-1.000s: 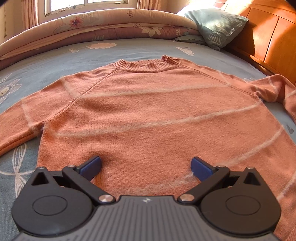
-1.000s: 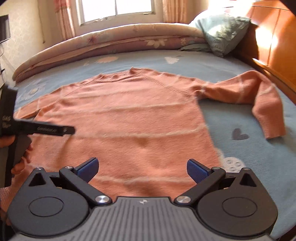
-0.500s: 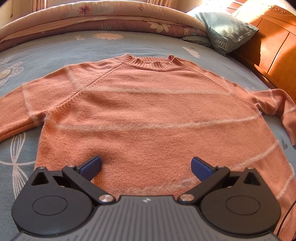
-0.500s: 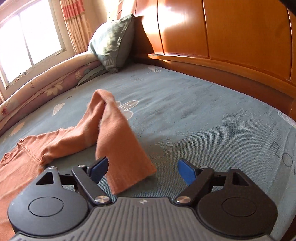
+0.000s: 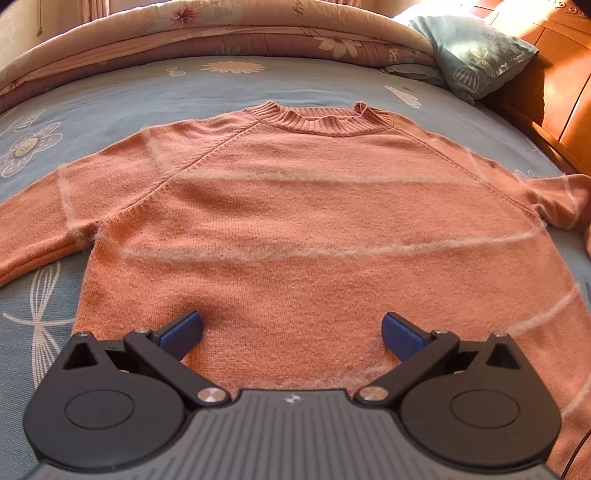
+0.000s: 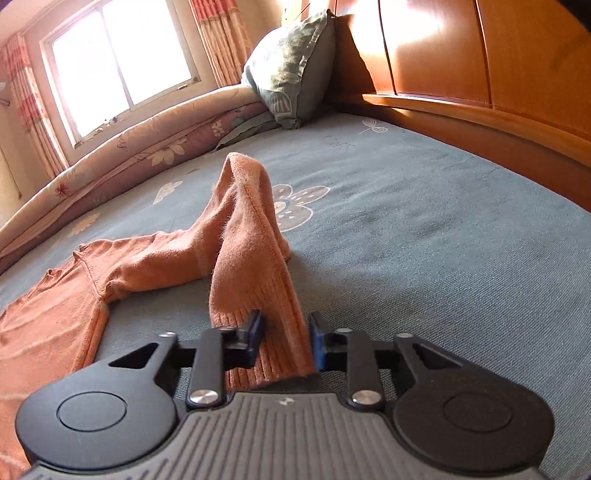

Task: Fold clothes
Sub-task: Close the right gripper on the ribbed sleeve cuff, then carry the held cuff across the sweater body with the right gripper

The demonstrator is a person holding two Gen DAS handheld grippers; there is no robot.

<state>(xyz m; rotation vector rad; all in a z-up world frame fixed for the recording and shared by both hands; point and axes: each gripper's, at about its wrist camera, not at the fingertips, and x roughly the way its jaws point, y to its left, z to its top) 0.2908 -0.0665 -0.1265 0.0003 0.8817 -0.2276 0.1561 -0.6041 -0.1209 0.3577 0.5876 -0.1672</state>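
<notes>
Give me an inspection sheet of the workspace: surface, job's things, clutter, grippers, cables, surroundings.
Surface: blue floral bedsheet.
Job's things: orange striped sweater lying flat, collar away from the camera; its right sleeve bent over itself.
Clutter: nothing seen.
Grippers: left gripper open above the hem; right gripper closing around the sleeve cuff.
Cables: thin dark cable at the frame edge.
Surroundings: rolled quilt, pillow, wooden headboard, window.

sweater (image 5: 314,229) left cuff cut off at frame edge – hem hidden behind left gripper (image 5: 291,332); pillow (image 5: 476,51) print unreadable.
</notes>
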